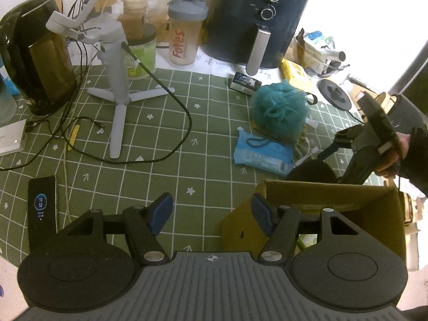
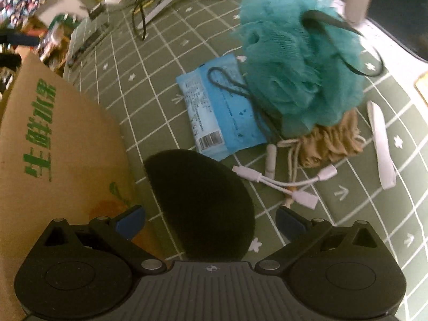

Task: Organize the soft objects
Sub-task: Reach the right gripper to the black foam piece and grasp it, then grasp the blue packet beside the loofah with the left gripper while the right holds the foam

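The right gripper hangs with its jaws spread wide over a black furry pad that lies flat on the green checked worktop, so the pad looks like the thing to be picked up now. To do it well, the person probably needs to lower the gripper until both fingers straddle the pad's narrower width, then pinch deep enough that the soft pile does not slip out. The cardboard box stands just beside the pad on the left, so the carry is short, but its wall sits close to the left finger and leaves little room on that side. Just past the pad lie white adapter cables, which a careless grab could snag. Beyond them rest a blue packet, a tan tassel bundle and a teal bath pouf, the pouf lying on the tassels. The left gripper is open too, holding nothing, at the near edge of the box, with open cloth ahead up to a tripod
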`<state>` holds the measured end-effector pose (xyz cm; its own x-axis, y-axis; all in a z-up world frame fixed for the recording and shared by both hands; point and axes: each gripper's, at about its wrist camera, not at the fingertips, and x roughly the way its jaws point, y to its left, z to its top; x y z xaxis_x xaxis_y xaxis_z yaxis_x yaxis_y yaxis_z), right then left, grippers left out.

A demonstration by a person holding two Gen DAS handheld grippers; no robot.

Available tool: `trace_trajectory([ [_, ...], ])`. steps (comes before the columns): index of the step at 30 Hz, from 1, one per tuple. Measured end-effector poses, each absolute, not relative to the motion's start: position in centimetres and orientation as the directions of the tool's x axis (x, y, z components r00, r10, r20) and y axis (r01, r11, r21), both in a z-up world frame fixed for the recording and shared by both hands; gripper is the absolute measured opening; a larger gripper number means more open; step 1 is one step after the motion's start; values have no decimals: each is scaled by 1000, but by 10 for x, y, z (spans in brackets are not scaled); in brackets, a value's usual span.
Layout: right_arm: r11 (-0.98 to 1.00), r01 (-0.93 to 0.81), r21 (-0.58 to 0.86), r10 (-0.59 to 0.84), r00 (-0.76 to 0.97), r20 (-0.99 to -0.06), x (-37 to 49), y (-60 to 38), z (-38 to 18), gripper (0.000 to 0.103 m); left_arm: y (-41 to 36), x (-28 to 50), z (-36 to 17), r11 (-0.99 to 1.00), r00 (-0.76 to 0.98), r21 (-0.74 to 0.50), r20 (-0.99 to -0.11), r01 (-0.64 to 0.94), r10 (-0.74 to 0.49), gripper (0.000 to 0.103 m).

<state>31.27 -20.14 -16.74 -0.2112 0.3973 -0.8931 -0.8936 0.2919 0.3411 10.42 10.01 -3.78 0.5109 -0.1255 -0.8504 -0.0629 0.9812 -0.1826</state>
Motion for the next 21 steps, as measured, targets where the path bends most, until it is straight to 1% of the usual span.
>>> trace_trajectory([
  [1, 281, -899, 337, 392, -213, -895, 311, -199, -169, 99, 100, 104, -37, 981, 513, -185, -849, -65, -126, 64],
  [2, 272, -904, 329, 382, -213, -899, 310, -196, -170, 92, 99, 104, -36, 980, 513, -186, -849, -66, -126, 64],
  [3, 264, -908, 324, 373, -214, -903, 308, -194, -172, 83, 98, 105, -35, 980, 515, -187, -848, -67, -126, 64],
  [4, 255, -914, 317, 364, -213, -907, 305, -192, -173, 78, 98, 105, -35, 980, 517, -187, -847, -67, -127, 64],
  [6, 245, -920, 307, 376, -202, -904, 301, -192, -171, 75, 98, 106, -33, 979, 521, -192, -844, -67, -129, 64],
  [13, 316, -891, 327, 451, -162, -878, 300, -215, -152, 73, 95, 113, -23, 980, 543, -195, -827, -34, -146, 64],
  [18, 437, -833, 339, 511, -80, -856, 300, -247, -133, 73, 91, 122, -18, 982, 558, -190, -814, 5, -161, 64],
  [21, 526, -790, 314, 501, -11, -865, 296, -264, -127, 73, 87, 130, -16, 983, 561, -182, -810, 36, -171, 64],
])
